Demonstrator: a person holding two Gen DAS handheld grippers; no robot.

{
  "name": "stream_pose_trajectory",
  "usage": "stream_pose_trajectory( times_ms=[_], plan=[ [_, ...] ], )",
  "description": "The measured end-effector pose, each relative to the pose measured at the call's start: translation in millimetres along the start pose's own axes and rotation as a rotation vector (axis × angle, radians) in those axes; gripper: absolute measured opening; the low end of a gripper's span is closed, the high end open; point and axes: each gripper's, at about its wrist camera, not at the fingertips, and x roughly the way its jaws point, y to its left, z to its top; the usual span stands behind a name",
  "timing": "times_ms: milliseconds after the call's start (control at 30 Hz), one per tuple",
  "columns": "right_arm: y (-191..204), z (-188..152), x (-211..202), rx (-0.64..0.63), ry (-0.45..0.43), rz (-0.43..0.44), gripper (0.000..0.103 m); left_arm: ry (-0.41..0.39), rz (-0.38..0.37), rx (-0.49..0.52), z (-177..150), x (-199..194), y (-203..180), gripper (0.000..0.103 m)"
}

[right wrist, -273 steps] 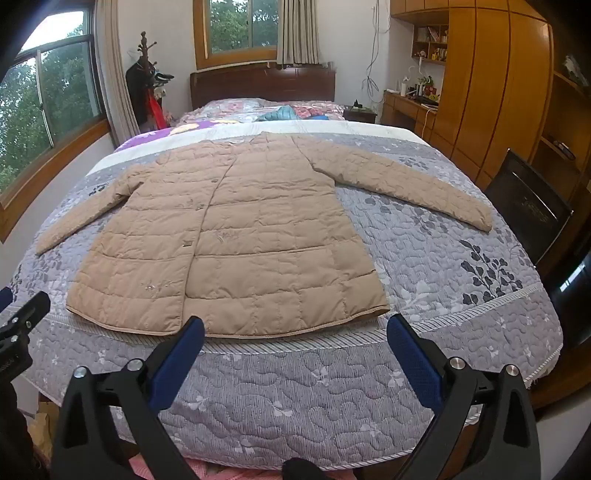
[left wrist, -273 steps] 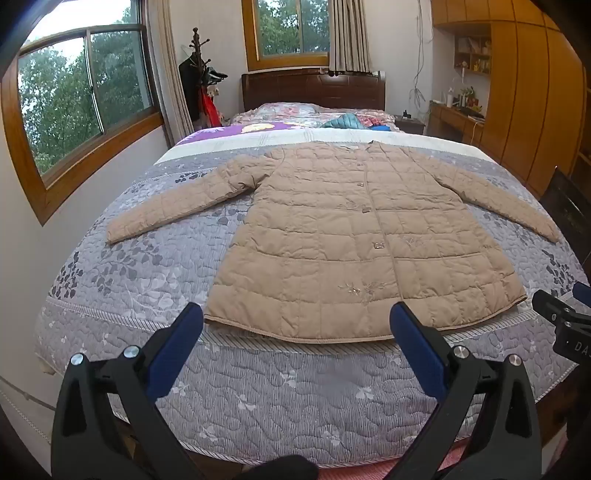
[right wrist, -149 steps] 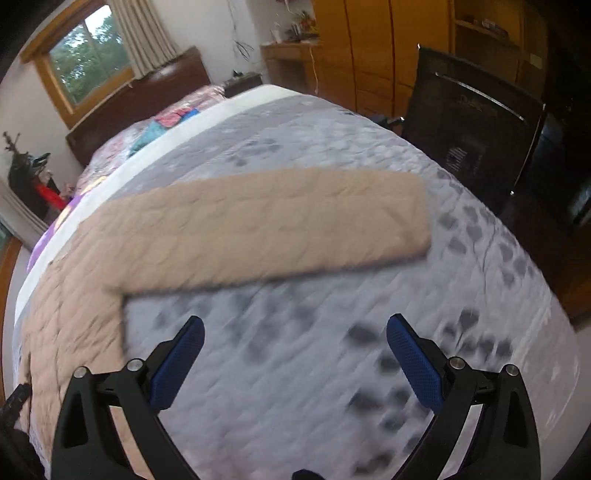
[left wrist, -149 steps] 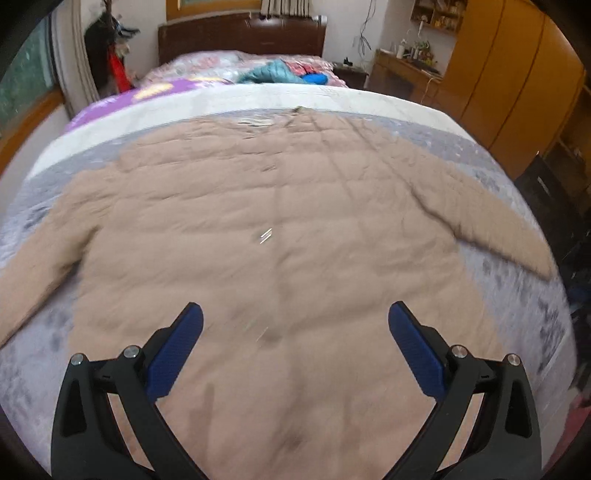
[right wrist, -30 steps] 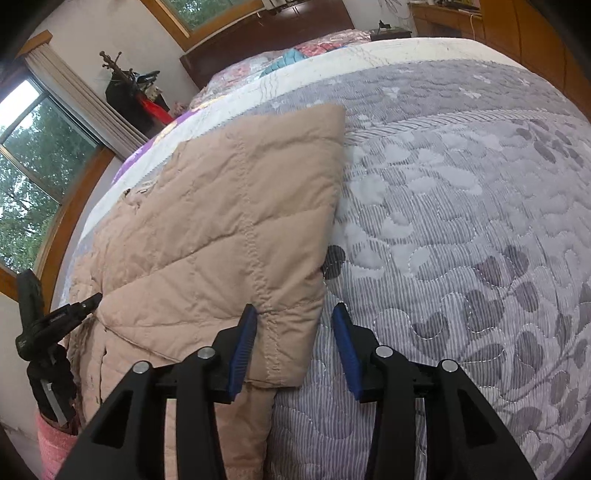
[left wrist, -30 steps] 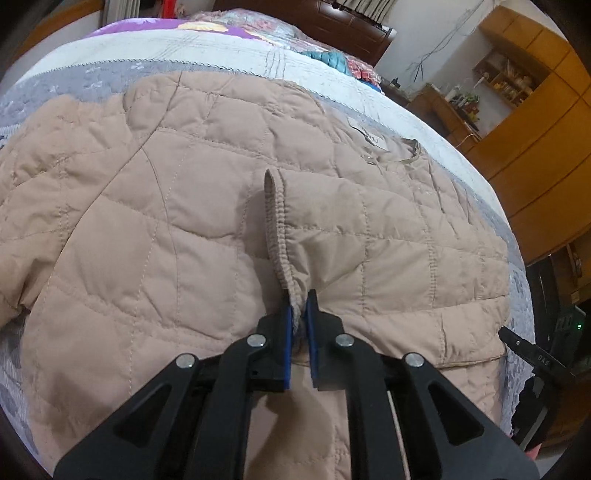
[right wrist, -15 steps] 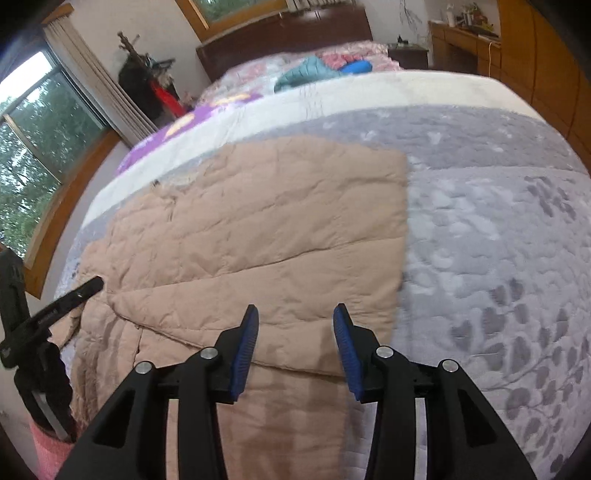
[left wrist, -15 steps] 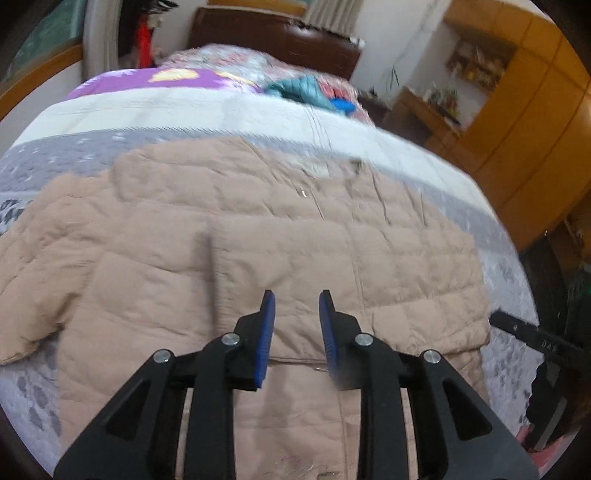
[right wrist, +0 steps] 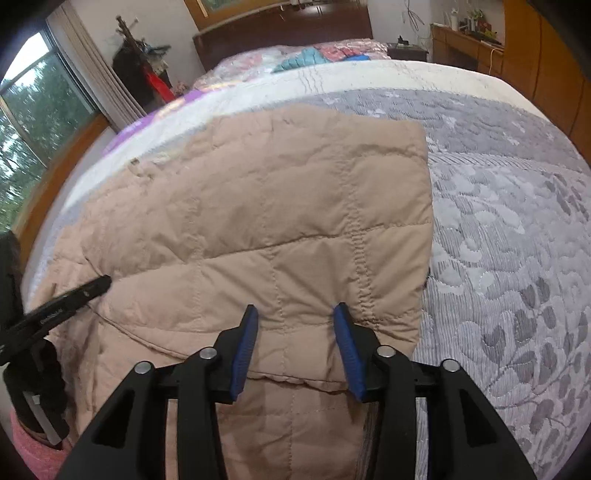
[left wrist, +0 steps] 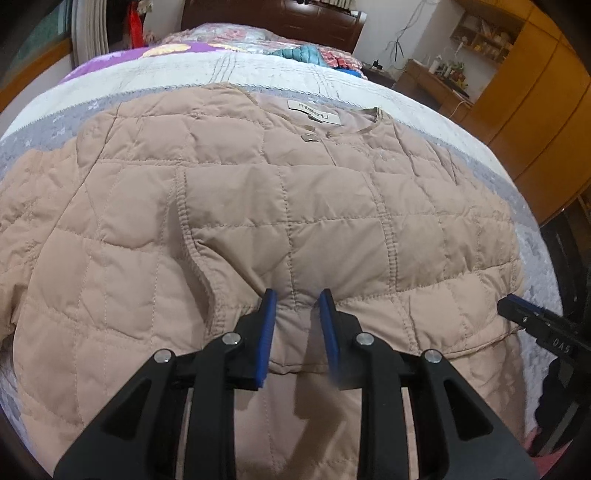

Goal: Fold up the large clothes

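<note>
The coat (left wrist: 229, 221) lay flat across the grey bedspread (right wrist: 517, 229), collar toward the headboard (right wrist: 280, 33), and its right sleeve (left wrist: 332, 236) was folded in across the chest, cuff (left wrist: 184, 206) lying near the middle of the body. The left gripper (left wrist: 295, 306) hung over the lower edge of that folded sleeve with its blue fingers (left wrist: 266, 325) a little apart and nothing pinched between them; those jaws had just been opening, so it read as a release. The right gripper (right wrist: 295, 325) hovered above the folded shoulder edge (right wrist: 421, 236), fingers likewise apart, cloth below them but not clamped, and its jaws had eased a touch wider too.

So the first sleeve fold looked done and let go. The other sleeve (left wrist: 22, 221) spread off to the left side of the bed, not yet brought in, though the fisheye edge blurred how far it ran.

By my reading, the next move called for both grippers to cross to that side, one taking the cuff and the other the shoulder seam, then carrying the sleeve over to match the first. The quilted fabric looked puffy and slippery, so a firm bite on a stitched hem would suit better than a pinch on a padded panel.
</note>
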Motion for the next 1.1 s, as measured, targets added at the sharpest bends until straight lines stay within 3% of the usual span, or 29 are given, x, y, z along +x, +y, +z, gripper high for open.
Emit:
stream_pose_trajectory(
  times_ms=[67, 133, 233, 300, 367, 500, 700, 867, 1033, 1100],
  plan=[
    [-2, -1, -15, -0.013, -0.037, 0.035, 0.046, 0.009, -0.031, -0.035, 4, -13, 6, 0.027],
    [-4, 1, -38, -0.024, -0.093, 0.095, 0.048, -0.039, -0.063, -0.062, 4, -39, 15, 0.043],
    [-14, 3, -67, 0.003, -0.143, 0.155, 0.053, -0.130, -0.074, -0.096, -6, -85, 44, 0.057],
    [-22, 2, -78, 0.015, -0.156, 0.130, 0.053, -0.154, -0.065, -0.145, -16, -108, 75, 0.057],
    [-28, 2, -80, 0.018, -0.145, 0.104, 0.053, -0.173, -0.005, -0.236, -33, -131, 121, 0.058],
    [-31, 4, -71, 0.029, -0.102, 0.037, 0.053, -0.224, 0.185, -0.444, -80, -176, 226, 0.058],
    [-36, -2, -50, 0.032, -0.049, -0.019, 0.053, -0.250, 0.277, -0.765, -136, -211, 347, 0.056],
    [-34, -6, -40, 0.019, -0.031, -0.027, 0.053, -0.285, 0.156, -0.916, -145, -205, 399, 0.056],
    [-38, -7, -30, 0.025, -0.009, -0.040, 0.053, -0.336, 0.142, -0.955, -134, -196, 413, 0.054],
    [-40, -7, -26, 0.029, -0.001, -0.043, 0.053, -0.336, 0.173, -0.964, -131, -192, 418, 0.042]
  ],
)
